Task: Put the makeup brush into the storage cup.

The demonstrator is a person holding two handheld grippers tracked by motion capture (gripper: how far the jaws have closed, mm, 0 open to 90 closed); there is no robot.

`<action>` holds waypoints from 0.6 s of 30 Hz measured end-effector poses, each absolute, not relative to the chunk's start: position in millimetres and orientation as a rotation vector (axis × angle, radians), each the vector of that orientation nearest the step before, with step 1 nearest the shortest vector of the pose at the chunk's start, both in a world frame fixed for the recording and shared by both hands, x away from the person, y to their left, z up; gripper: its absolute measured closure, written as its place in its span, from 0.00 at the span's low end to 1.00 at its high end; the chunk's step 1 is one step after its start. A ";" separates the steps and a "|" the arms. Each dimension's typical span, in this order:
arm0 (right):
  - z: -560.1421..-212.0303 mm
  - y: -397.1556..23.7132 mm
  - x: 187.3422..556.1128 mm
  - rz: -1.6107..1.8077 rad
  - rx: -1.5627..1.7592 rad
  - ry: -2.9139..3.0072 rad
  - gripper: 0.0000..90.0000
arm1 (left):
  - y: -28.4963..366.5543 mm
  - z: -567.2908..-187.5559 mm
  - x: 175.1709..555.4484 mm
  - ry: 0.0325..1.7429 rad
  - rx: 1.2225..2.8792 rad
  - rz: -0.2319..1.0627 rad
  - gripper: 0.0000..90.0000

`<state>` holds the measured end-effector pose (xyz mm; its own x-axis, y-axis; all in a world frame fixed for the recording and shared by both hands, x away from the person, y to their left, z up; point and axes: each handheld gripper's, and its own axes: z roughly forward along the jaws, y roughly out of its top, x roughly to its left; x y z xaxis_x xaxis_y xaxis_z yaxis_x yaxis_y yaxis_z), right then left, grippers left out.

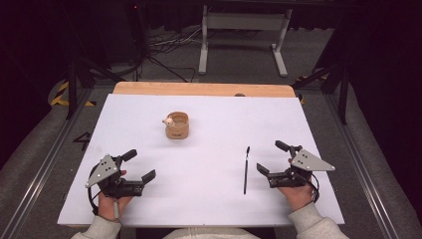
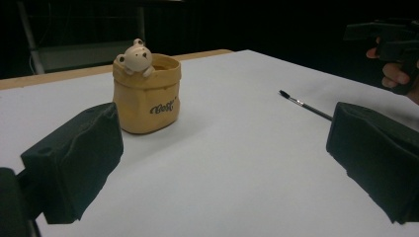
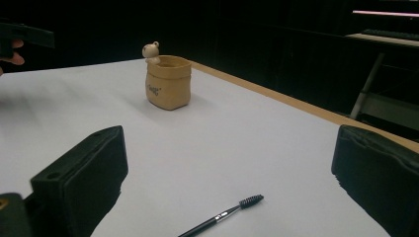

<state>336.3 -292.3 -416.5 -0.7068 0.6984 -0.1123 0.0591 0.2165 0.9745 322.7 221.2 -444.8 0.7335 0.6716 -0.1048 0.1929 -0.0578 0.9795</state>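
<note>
High view: white table [image 1: 199,199], both hands low near the front edge. Left gripper [image 1: 134,167] by the front-left corner, jaws wide, nothing between them. Right gripper [image 1: 271,158] toward the front-right, jaws wide, empty. Brush [image 1: 246,169] lies flat just left of the right gripper, not touching it, running front to back, bristle end pointing to the far edge. Pot [image 1: 177,124] stands upright mid-table, nearer the far edge, well apart from both grippers.

Left gripper view: both black pads spread wide, bare table between them. Pot [image 2: 147,94] straight ahead, tan, pouch-shaped, small bear figure [image 2: 135,58] hanging on its rim, lettering on the front. Brush [image 2: 304,104] off to the right, partly behind the right-hand pad.

Right gripper view: pads wide apart, brush [image 3: 222,215] lying between them close in, untouched; spiral bristle head up, thin dark handle running off the bottom. Pot [image 3: 168,81] farther back.

Handling guess: brush looks very light, thin, stiff, flat on the table, so likely to skid or roll; pinch mid-handle across its width, jaws coming down close to the surface. Avoid the bristles.
</note>
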 end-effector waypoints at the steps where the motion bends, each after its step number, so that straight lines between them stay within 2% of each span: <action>1: -416.3 -292.2 336.3 1.530 0.690 1.952 0.02 | 221.6 -444.6 322.9 0.710 1.618 0.453 0.02; 18: -411.9 -285.1 338.4 1.474 0.672 2.034 0.03 | 217.3 -448.6 327.1 0.721 1.632 0.424 0.02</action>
<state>338.4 -285.1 -411.9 -0.7328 0.6676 -0.1312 0.0831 0.2792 0.9566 327.1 217.3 -448.6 0.7379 0.6641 -0.1201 0.2172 -0.0652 0.9740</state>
